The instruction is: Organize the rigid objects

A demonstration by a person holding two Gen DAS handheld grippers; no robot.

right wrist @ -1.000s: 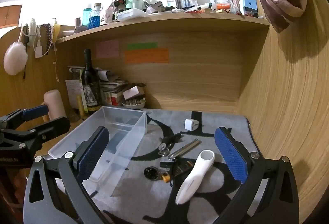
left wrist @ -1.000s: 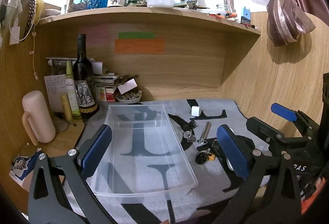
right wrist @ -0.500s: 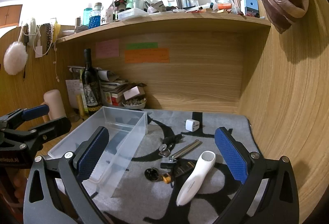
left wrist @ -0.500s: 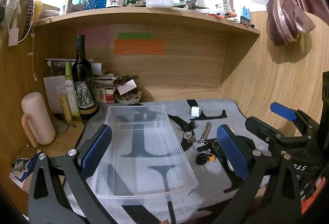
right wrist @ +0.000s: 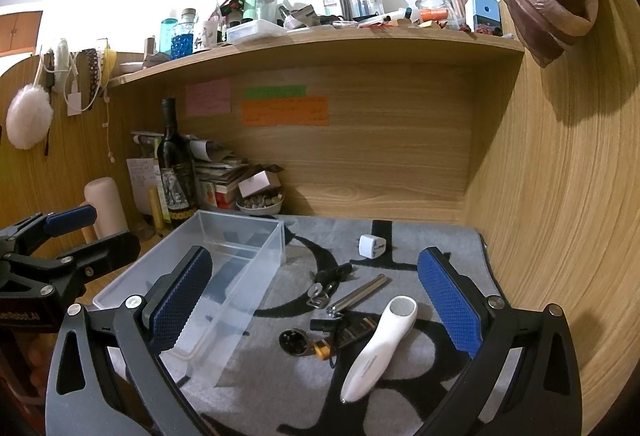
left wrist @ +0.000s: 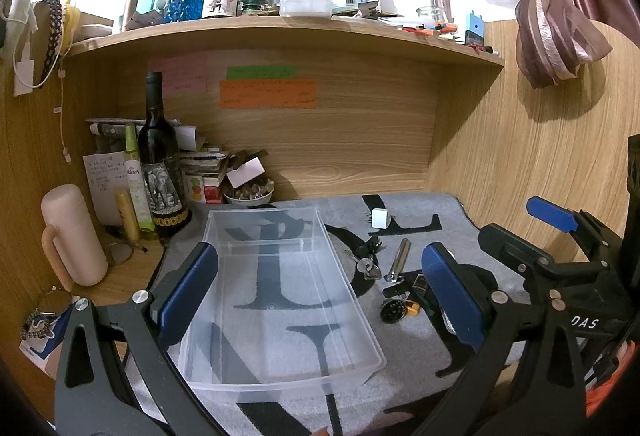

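Note:
A clear plastic bin (left wrist: 280, 364) lies empty on the grey mat; it also shows in the right wrist view (right wrist: 224, 268). To its right lie a white plug cube (right wrist: 371, 246), keys (right wrist: 320, 290), a metal rod (right wrist: 360, 295), a round black disc (right wrist: 295, 342), a small black and yellow piece (right wrist: 322, 350) and a white handheld device (right wrist: 380, 348). My left gripper (left wrist: 320, 292) is open above the bin. My right gripper (right wrist: 312, 308) is open above the small objects, holding nothing.
A wine bottle (left wrist: 160, 172), a pink flask (left wrist: 72, 236), a stack of books and a bowl (left wrist: 248, 194) crowd the back left corner. Wooden walls close the back and right. A cluttered shelf (left wrist: 280, 32) hangs overhead.
Both grippers have stayed almost still; the views shift only very slightly. Nothing was taken hold of or moved.

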